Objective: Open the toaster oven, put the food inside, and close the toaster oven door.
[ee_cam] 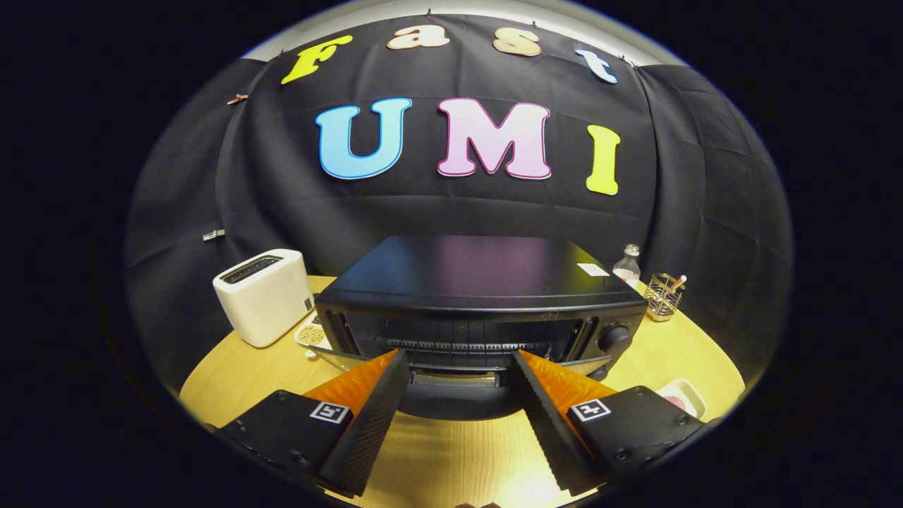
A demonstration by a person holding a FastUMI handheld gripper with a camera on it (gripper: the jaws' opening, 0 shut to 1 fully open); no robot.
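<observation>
Black toaster oven [480, 296] door open, gripper [458, 363] jaws wide (touching nothing).

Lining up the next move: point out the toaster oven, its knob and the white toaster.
toaster oven [487, 271]: gripper view, black top panel.
knob [614, 338]: gripper view, dial face.
white toaster [264, 300]: gripper view, front side.

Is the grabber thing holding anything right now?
No, nothing is held. The hand-held gripper is open, its fingers spread wide in front of the toaster oven, whose door hangs partly open between them.
</observation>
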